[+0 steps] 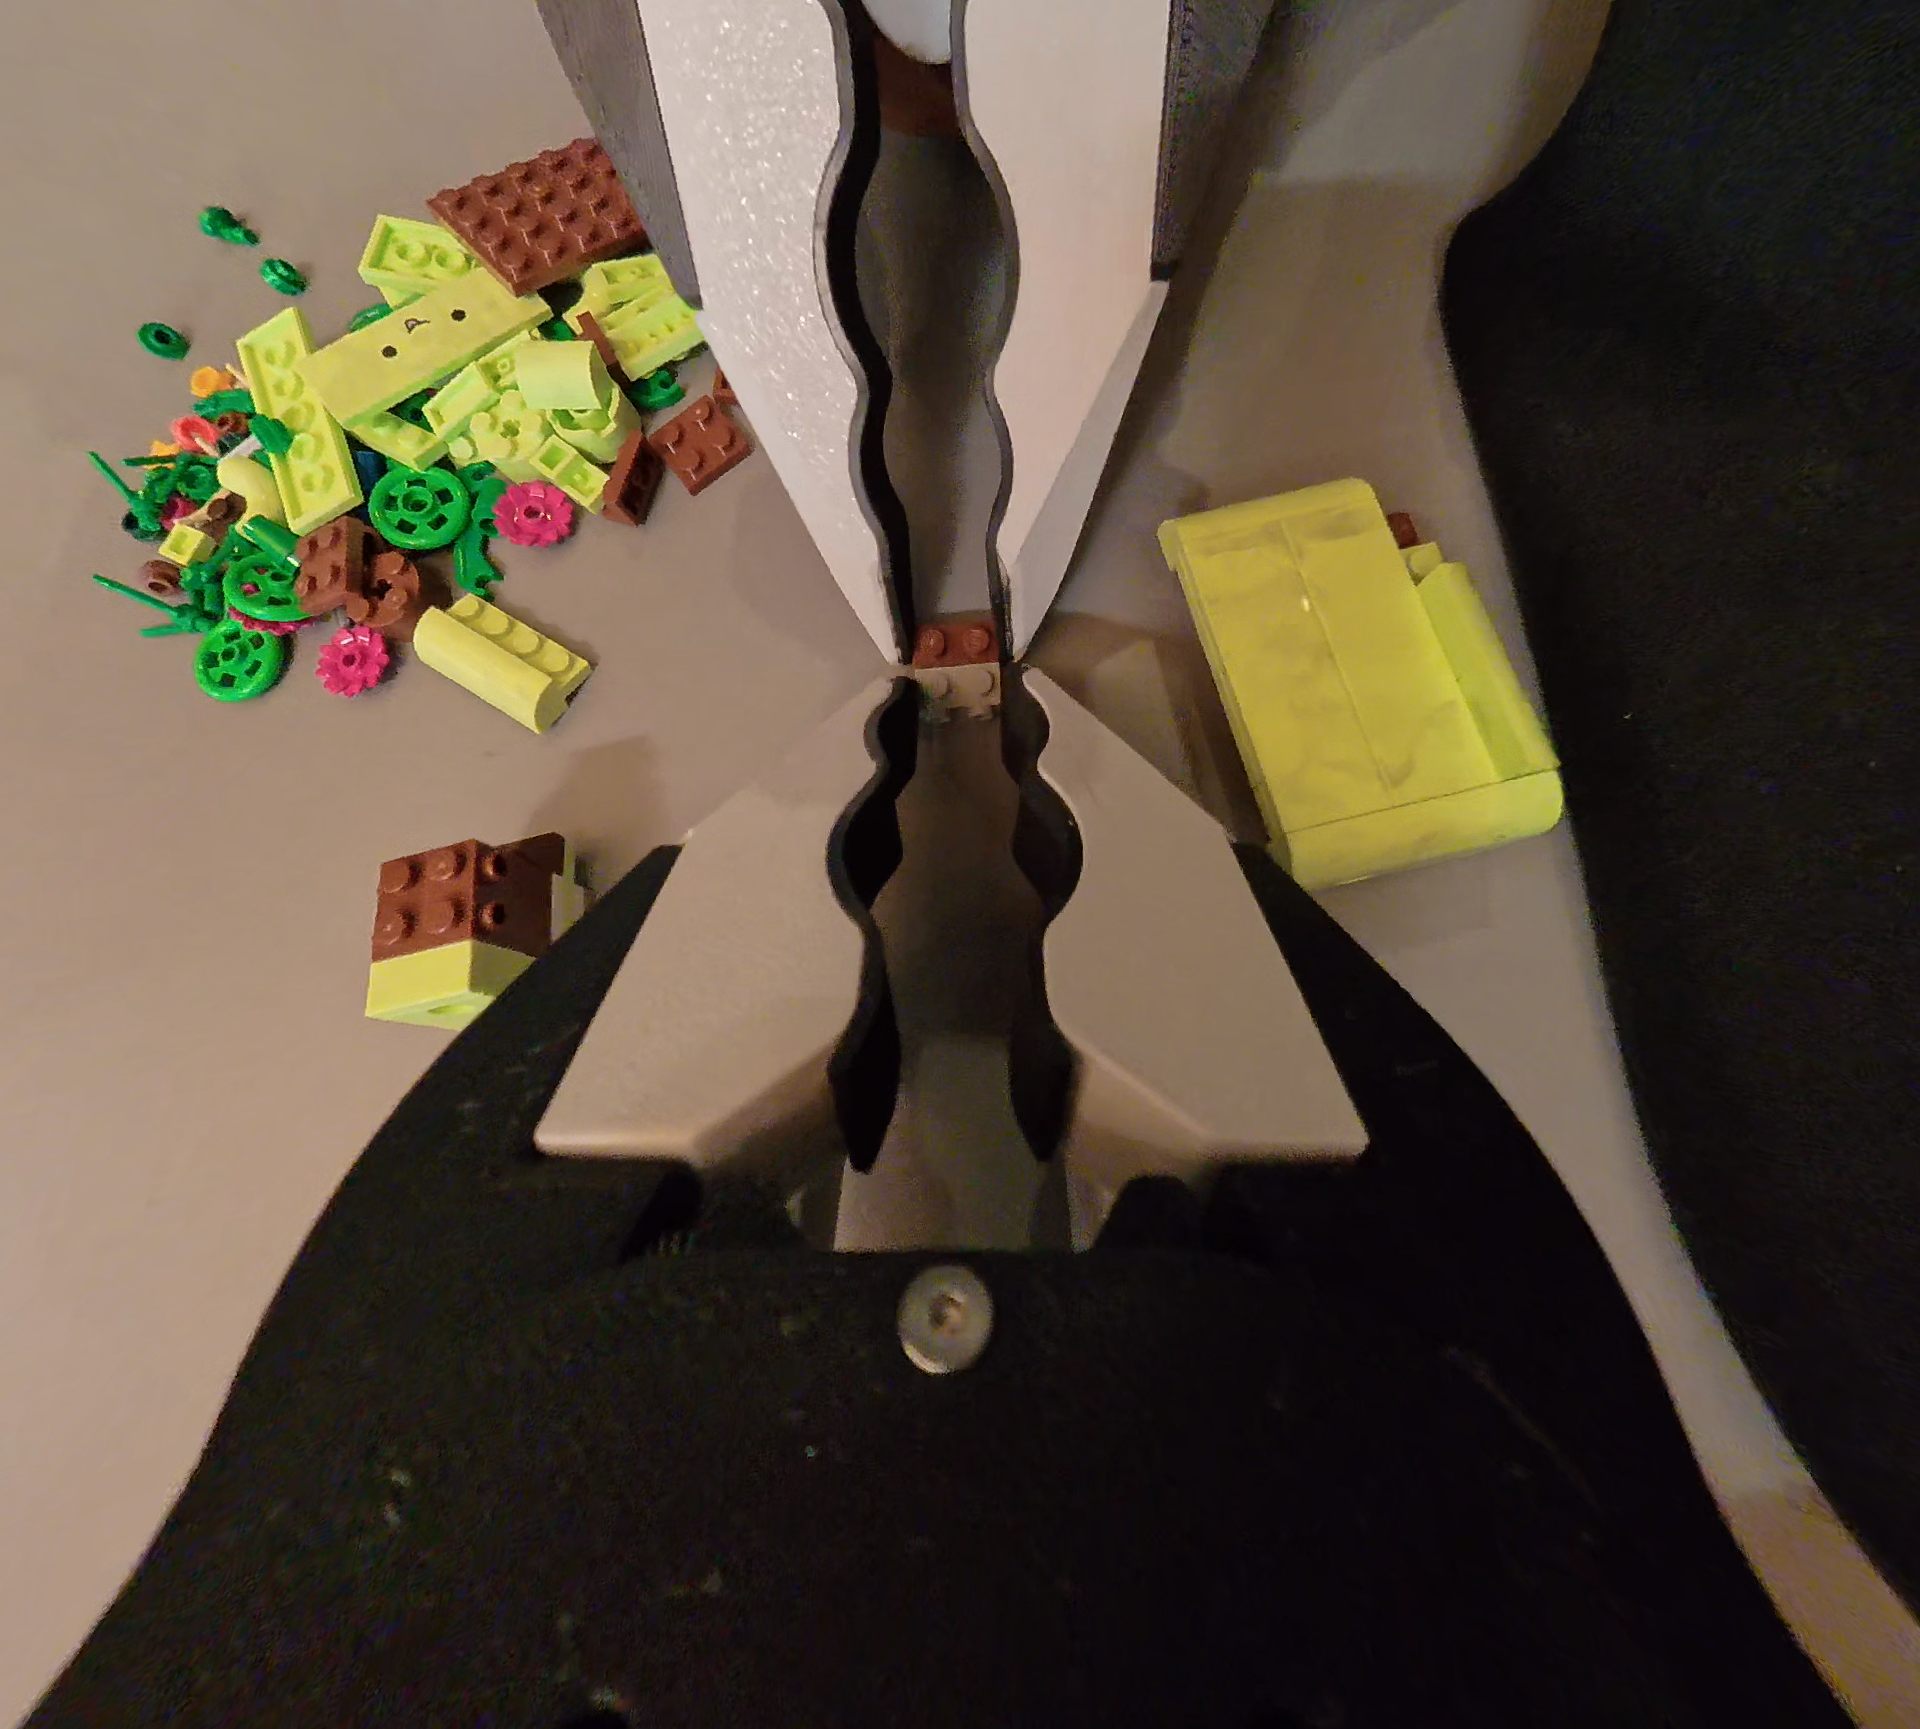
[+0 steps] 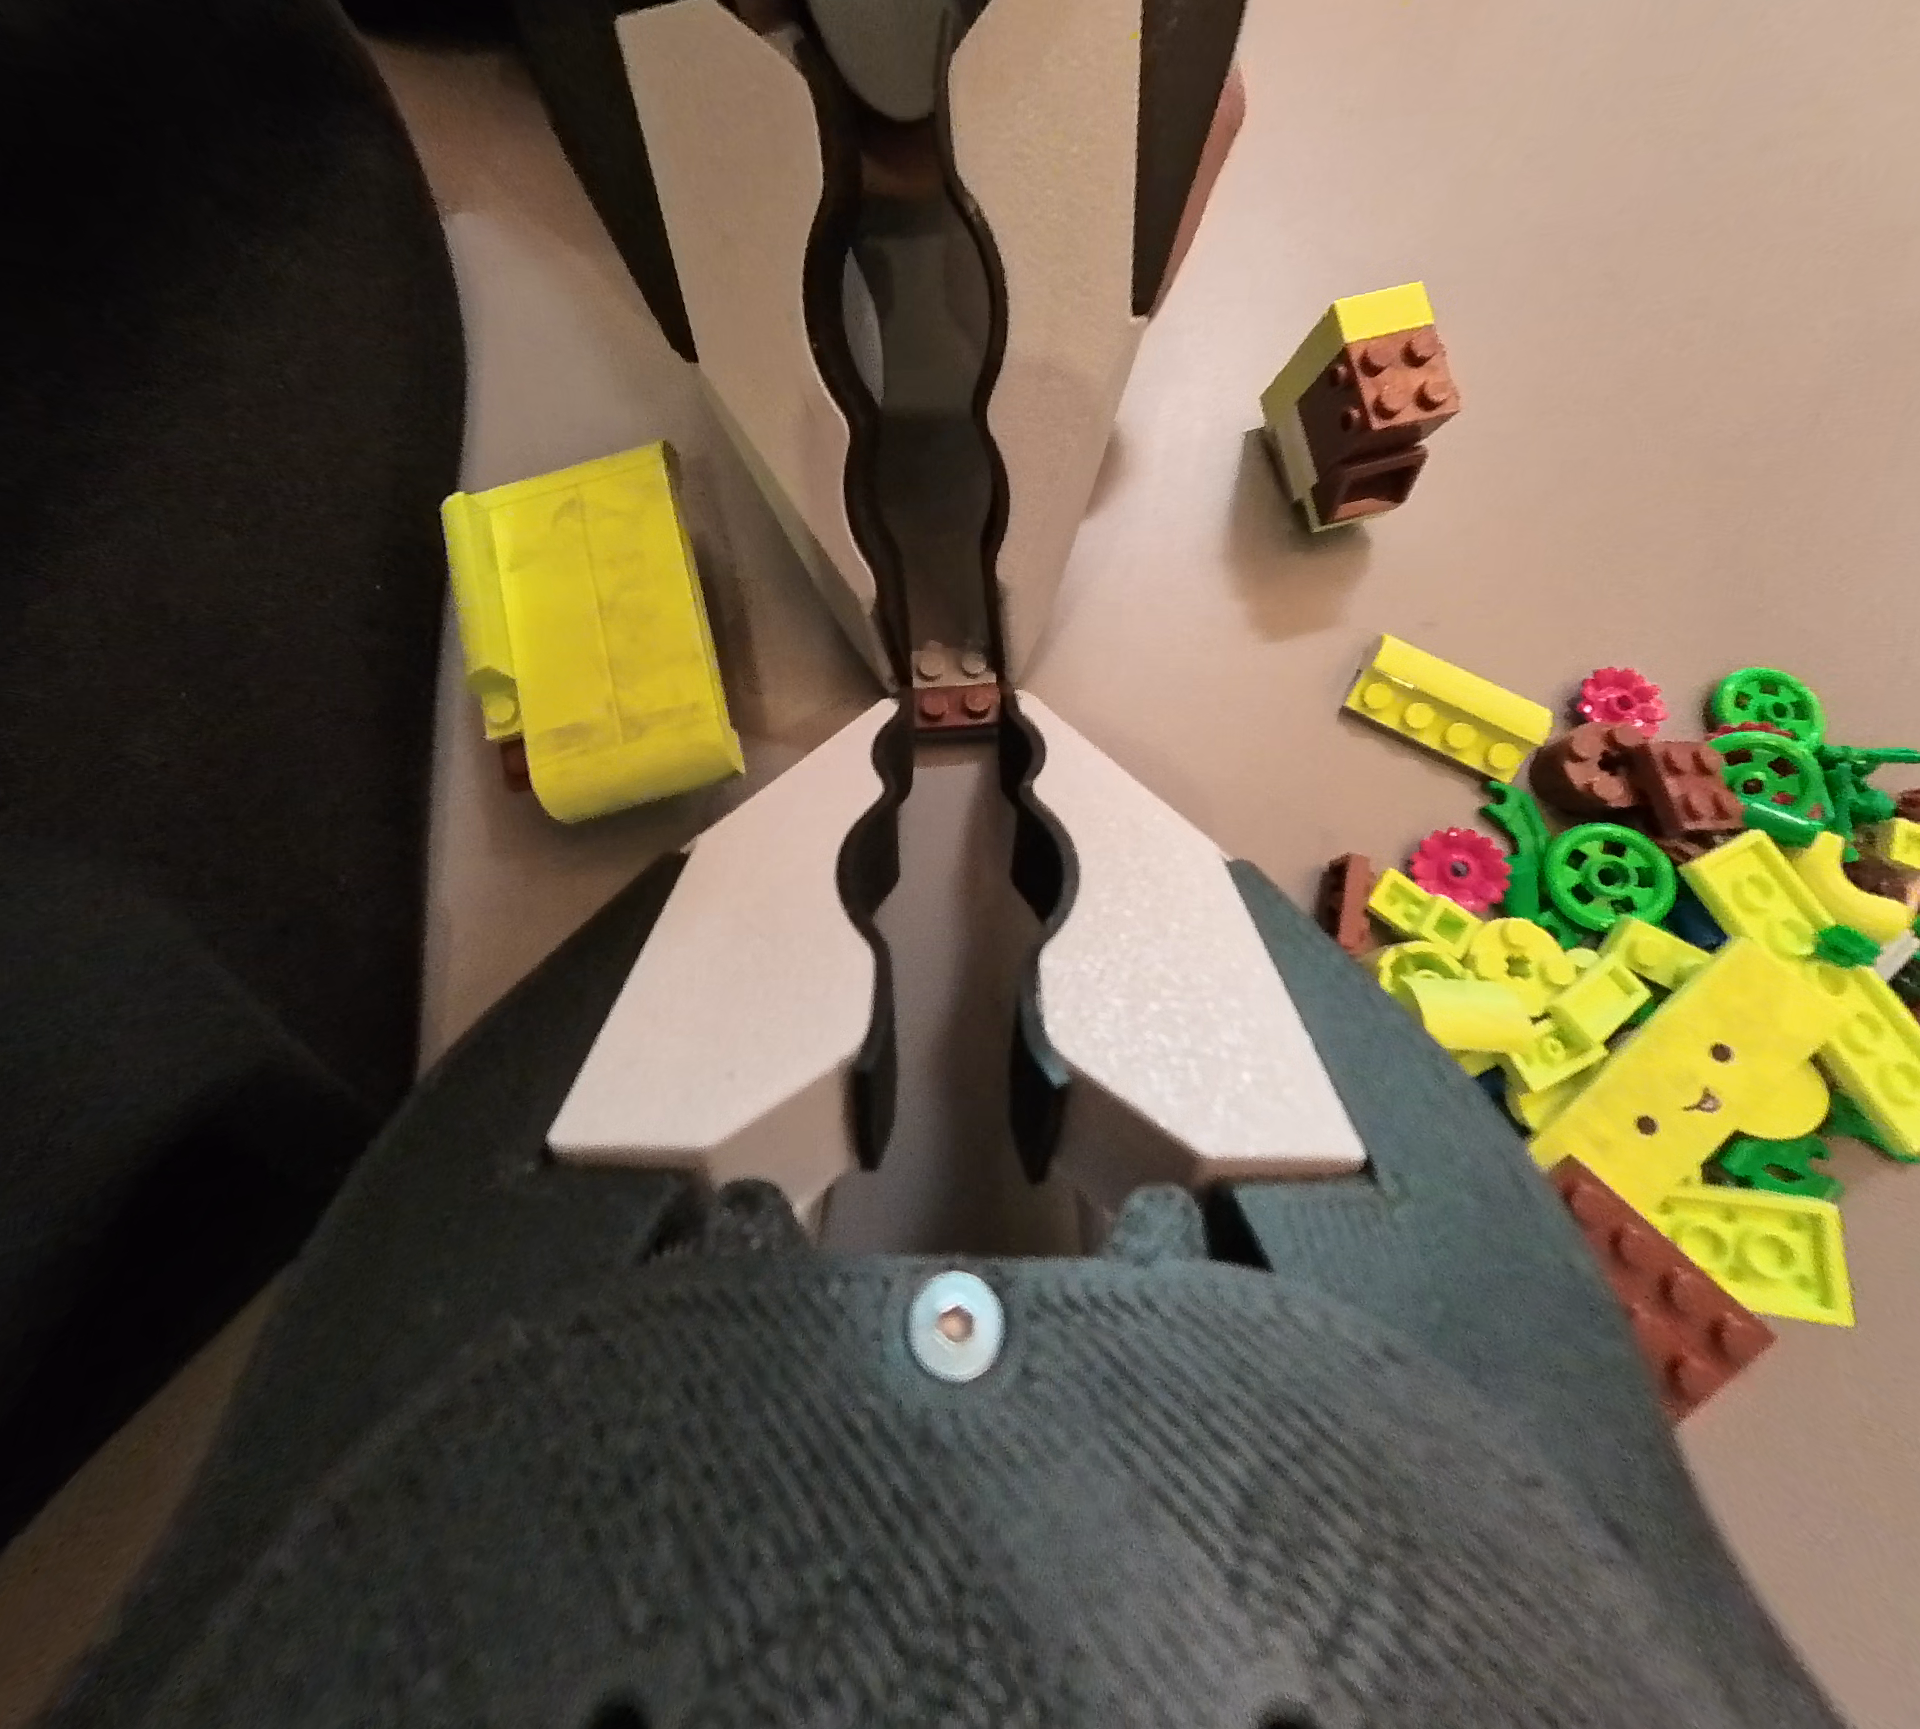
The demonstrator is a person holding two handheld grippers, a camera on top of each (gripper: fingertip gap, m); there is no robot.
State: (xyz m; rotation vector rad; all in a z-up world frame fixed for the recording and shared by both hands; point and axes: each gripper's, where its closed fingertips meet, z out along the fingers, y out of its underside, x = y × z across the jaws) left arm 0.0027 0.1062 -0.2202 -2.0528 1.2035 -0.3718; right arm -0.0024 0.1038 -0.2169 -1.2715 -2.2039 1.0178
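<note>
The two grippers meet tip to tip above the beige table [image 1: 312,1264]. The left gripper [image 1: 958,700] pinches a small grey brick [image 1: 961,688]; the right gripper [image 2: 956,711] pinches a brown brick [image 2: 956,705]. The bricks touch, long axes crosswise between the fingers. No writing is readable; a lime tile [image 1: 426,344] in the loose pile [image 1: 395,443] bears a printed face.

Warm, dim indoor light fell from above, leaving the bench [image 1: 260,69] a muted beige with soft shadows beneath the brick pile [image 1: 416,453] and dark corners. Both wide-angle views bowed strongly toward their edges. The left wrist view was fairly sharp, while the right wrist view looked softer, its brick pile [image 2: 1662,973] slightly smeared and oversaturated yellow.
</note>
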